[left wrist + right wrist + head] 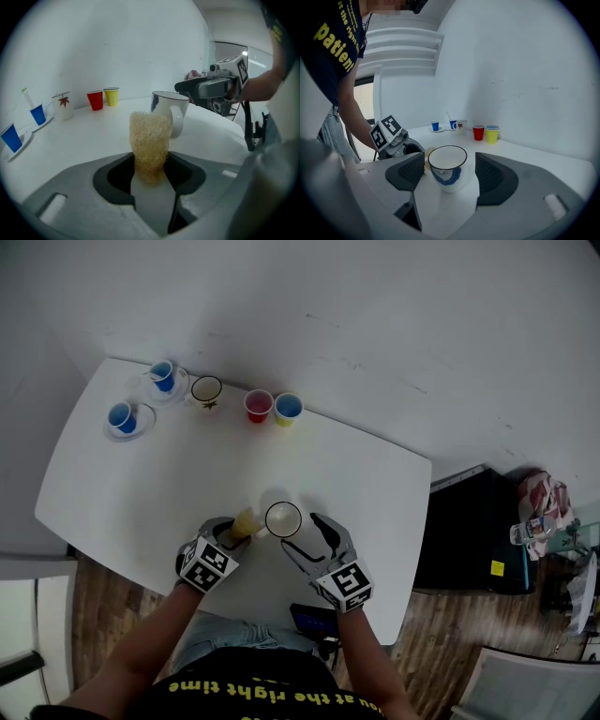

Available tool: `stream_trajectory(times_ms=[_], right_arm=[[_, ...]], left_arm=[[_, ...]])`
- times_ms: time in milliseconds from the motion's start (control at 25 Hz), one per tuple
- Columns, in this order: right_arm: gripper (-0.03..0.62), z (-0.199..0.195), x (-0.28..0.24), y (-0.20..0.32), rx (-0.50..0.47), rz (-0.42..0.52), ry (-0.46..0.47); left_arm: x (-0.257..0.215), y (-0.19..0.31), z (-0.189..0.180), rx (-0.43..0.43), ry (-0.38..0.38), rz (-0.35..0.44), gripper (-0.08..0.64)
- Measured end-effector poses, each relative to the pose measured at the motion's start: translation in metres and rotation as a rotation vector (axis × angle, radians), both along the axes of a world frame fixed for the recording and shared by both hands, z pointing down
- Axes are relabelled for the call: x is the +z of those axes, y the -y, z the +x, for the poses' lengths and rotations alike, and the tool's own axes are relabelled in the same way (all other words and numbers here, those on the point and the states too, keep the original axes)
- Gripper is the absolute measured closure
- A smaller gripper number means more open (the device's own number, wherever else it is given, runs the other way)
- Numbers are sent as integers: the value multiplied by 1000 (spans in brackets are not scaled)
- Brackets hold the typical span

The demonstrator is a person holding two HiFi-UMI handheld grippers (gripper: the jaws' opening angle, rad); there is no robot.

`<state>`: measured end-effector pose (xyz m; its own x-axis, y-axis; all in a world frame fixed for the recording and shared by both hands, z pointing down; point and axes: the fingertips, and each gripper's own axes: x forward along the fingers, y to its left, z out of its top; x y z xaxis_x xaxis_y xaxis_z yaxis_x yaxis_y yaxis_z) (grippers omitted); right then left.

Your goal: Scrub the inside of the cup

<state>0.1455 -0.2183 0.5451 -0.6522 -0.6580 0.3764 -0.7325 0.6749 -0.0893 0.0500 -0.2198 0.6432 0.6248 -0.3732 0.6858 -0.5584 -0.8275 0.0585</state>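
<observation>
While white cup [447,168] w/ blue motif stands upright on white table [141,493], right gripper [449,180] straddles it, jaws wide, pads clear of its sides. Left gripper [150,171] pinches tan loofah scrubber [149,140], just beside cup, outside it.

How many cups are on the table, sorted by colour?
Blue cups: 2
White cups: 2
Red cups: 1
Yellow cups: 1
Total: 6
</observation>
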Motion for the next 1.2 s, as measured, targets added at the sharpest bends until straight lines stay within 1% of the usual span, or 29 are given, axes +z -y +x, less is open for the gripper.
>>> stream_trajectory(times_ms=[120, 200, 400, 640, 880, 1040, 1200], right_arm=[[259, 0, 1, 0, -2, -1, -4], [259, 1, 2, 1, -2, -5, -8], [259, 11, 0, 3, -12, 5, 1], [247, 16, 19, 1, -93, -24, -58], [245, 1, 40, -1, -198, -8, -129], [219, -8, 55, 4, -231, -13, -147], [216, -19, 61, 13, -249, -8, -147]], left_arm=[[0, -1, 2, 15, -12, 9, 377], [-1, -1, 1, 18, -15, 10, 401], [-4, -4, -4, 5, -32, -24, 439], [-13, -7, -11, 24, -25, -19, 448], [-29, -6, -14, 45, -28, 8, 449], [-40, -6, -12, 73, -36, 34, 449], [-46, -7, -19, 71, -38, 34, 449]])
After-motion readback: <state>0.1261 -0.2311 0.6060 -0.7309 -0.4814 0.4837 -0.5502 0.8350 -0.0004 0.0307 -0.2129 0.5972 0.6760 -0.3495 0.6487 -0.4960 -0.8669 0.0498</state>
